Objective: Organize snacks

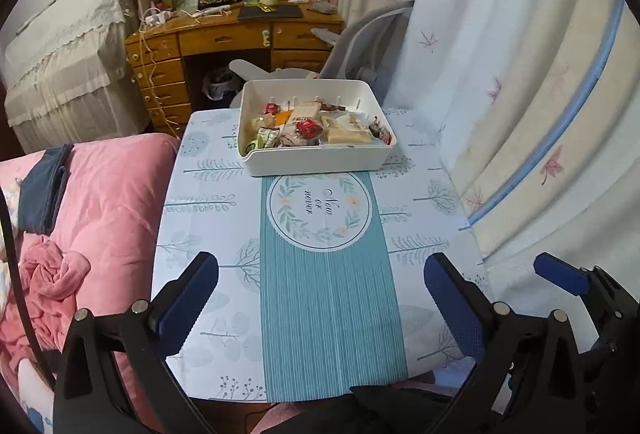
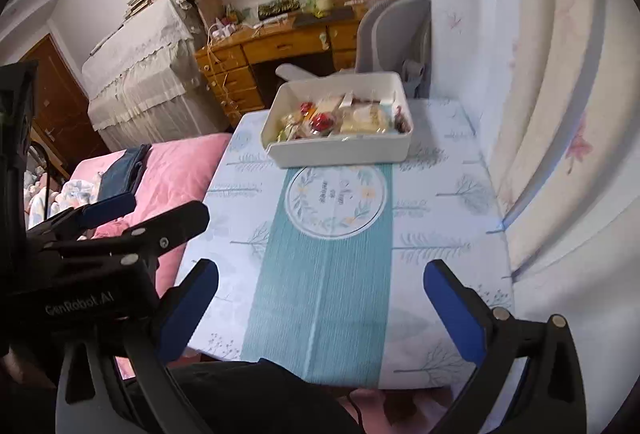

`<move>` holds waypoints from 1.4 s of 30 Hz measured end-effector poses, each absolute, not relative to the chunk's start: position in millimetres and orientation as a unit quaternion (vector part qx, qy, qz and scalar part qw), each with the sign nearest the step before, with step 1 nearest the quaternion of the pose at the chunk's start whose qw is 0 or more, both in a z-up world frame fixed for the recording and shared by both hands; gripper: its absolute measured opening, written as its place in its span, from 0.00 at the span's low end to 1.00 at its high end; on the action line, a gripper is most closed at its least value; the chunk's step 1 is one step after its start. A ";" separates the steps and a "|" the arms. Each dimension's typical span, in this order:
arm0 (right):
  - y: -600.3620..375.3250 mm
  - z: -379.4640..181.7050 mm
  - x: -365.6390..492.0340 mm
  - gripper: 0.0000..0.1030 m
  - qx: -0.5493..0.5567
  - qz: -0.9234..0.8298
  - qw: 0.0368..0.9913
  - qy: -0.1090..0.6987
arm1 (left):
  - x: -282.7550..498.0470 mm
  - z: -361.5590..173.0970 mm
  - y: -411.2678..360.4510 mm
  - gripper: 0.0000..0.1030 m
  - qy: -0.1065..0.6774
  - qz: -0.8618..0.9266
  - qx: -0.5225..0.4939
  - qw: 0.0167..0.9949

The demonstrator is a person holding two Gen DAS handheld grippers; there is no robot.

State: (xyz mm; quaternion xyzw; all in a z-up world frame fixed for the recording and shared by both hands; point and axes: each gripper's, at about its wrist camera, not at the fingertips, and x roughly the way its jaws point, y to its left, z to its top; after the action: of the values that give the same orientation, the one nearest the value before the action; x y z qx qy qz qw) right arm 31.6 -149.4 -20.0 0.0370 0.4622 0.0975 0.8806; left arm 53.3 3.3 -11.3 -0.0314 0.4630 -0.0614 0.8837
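Note:
A white rectangular bin (image 1: pixel 320 155) stands at the far end of the small table (image 1: pixel 208 226), filled with several wrapped snacks (image 1: pixel 308 127). It also shows in the right wrist view (image 2: pixel 340 151), with the snacks (image 2: pixel 344 119) inside. My left gripper (image 1: pixel 320 274) is open and empty, held over the near end of the table. My right gripper (image 2: pixel 320 276) is open and empty too, beside the left one; it shows at the right edge of the left wrist view (image 1: pixel 564 278). The left gripper shows at the left of the right wrist view (image 2: pixel 152 213).
The table has a tree-print cloth with a teal runner (image 1: pixel 328 298). A pink bed (image 1: pixel 100 209) lies along its left side. A curtain (image 1: pixel 520 93) hangs on the right. A grey chair (image 1: pixel 360 37) and a wooden desk (image 1: pixel 224 41) stand behind the table.

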 end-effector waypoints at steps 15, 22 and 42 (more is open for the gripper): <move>-153.8 -22.7 22.1 1.00 0.030 0.098 0.888 0.448 | 38.0 -10.1 -3.8 0.99 0.445 -0.016 -0.025 0.895; -157.9 -27.9 23.8 1.00 0.038 0.097 0.881 0.461 | 40.0 -12.7 -6.2 0.99 0.453 -0.008 -0.019 0.891; -162.1 -34.4 28.3 1.00 0.048 0.086 0.873 0.478 | 39.4 -14.8 -8.4 0.99 0.457 -0.017 -0.004 0.889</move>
State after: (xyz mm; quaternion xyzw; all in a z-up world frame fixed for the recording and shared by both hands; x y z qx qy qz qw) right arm 28.3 -162.1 -34.4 0.0476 0.4782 0.0862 0.8727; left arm 39.4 -8.4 -14.8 -0.0043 0.4570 -0.0167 0.8893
